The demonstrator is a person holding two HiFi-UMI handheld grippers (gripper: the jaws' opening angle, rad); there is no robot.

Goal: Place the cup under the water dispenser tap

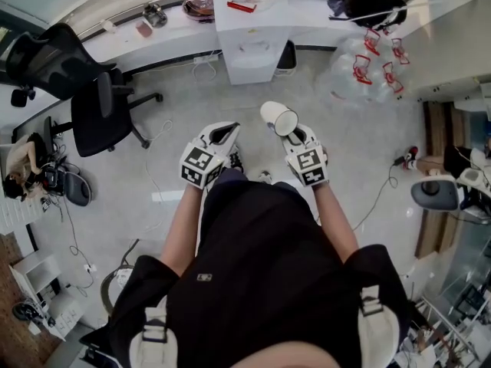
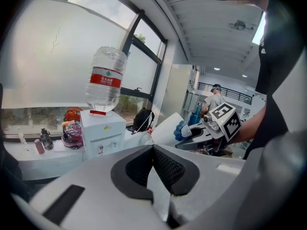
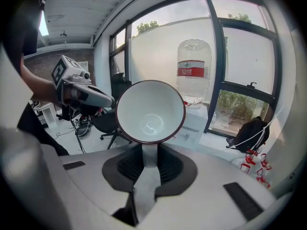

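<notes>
pale office floor (image 1: 192, 152) runs to a white water dispenser (image 1: 249, 48) at the far side; right claw (image 3: 149, 163) grasps a white red-rimmed cup (image 3: 150, 111) by its handle, left claw (image 2: 154, 166) clenched, empty.

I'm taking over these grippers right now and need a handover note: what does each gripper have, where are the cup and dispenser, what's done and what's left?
Left gripper: fingers together, nothing between them.
Right gripper: fingers closed on the handle of the cup. The cup is tipped with its mouth toward the gripper's camera and looks empty.
Water dispenser: at the window counter ahead, with the bottle on top and open floor before it.
Done: the cup is in hand.
Left: carry it to the dispenser, turn it upright, set it under the tap and release.
</notes>
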